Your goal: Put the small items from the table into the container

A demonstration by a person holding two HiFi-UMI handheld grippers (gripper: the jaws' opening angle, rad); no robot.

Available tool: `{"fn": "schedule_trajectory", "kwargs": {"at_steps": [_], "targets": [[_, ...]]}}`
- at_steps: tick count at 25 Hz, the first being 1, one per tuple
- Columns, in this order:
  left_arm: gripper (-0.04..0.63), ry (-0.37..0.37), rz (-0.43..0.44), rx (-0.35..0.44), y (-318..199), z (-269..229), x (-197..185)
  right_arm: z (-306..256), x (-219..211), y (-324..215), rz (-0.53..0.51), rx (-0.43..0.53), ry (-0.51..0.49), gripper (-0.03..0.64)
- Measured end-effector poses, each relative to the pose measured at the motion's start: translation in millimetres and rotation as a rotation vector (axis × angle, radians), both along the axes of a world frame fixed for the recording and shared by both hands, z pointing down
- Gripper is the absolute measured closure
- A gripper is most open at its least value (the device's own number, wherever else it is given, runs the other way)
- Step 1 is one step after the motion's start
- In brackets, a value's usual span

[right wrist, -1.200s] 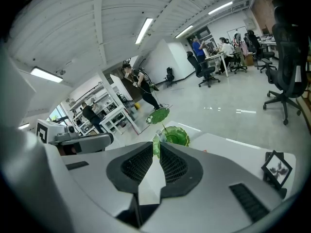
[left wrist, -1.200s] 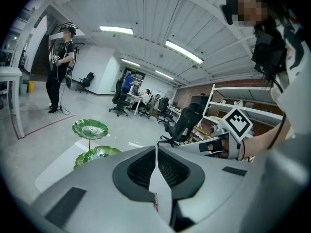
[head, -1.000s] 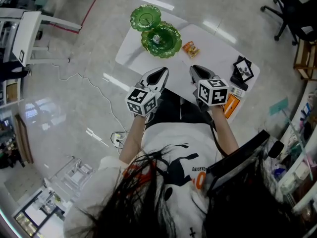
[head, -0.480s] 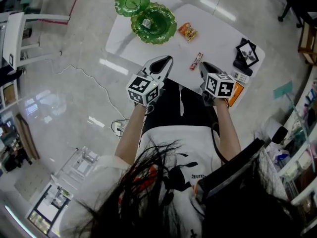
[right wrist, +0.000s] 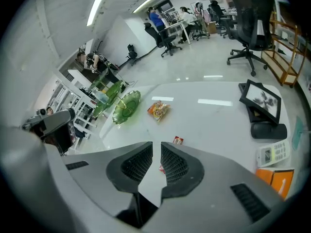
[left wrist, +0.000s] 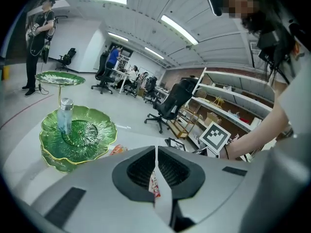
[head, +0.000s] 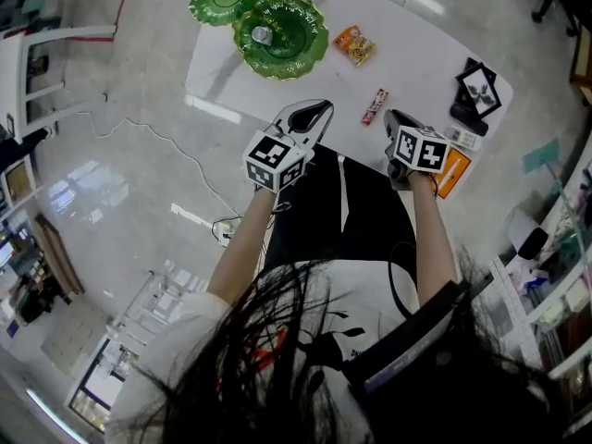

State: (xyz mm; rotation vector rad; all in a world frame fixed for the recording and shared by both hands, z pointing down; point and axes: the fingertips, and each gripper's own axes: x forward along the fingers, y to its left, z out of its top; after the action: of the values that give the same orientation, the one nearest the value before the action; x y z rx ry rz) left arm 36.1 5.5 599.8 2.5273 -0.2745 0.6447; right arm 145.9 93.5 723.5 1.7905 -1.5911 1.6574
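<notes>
A green two-tier dish (head: 277, 30) stands at the far left of the white table (head: 421, 54), with a small clear bottle (head: 263, 35) on its lower plate. An orange snack packet (head: 355, 44) lies right of it. Nearer to me lies a red candy bar (head: 375, 105). My left gripper (head: 310, 117) hovers at the table's near edge, left of the bar, jaws together and empty. My right gripper (head: 400, 128) hovers just right of the bar, jaws slightly apart with nothing between them. The bar (right wrist: 178, 140) shows past the right gripper (right wrist: 156, 147), and the bar (left wrist: 154, 184) shows behind the left gripper (left wrist: 155, 152).
At the table's right end are a black picture frame (head: 480, 83), a dark mouse-like object (head: 469, 118), a white handset (head: 465, 139) and an orange booklet (head: 451, 171). Office chairs and shelving stand beyond the table. A person stands far off behind the dish.
Both grippers have come down toward the table's near edge. The red candy bar, hidden a second ago, now shows between them. The jaws have not visibly changed.
</notes>
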Motion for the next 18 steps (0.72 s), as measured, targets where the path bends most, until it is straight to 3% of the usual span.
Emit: {"fn": "schedule_trajectory", "kwargs": {"at_steps": [5,10,13,18], "targets": [[0.586,-0.033,0.023,-0.011,-4,34,-4,36,-10,6,0.013,-0.063,-0.011,0.552],[0.586,-0.080,0.036,-0.036,-10,73,-2,69,-21,8,0.008,-0.130,-0.040,0.444],[0.586,-0.096,0.033,-0.046,-14,89,-2,84,-23,7,0.019,-0.165,-0.011,0.416],[0.586,-0.094,0.035,-0.058,-17,97,-6,104,-24,6,0.138,-0.230,0.058,0.413]]}}
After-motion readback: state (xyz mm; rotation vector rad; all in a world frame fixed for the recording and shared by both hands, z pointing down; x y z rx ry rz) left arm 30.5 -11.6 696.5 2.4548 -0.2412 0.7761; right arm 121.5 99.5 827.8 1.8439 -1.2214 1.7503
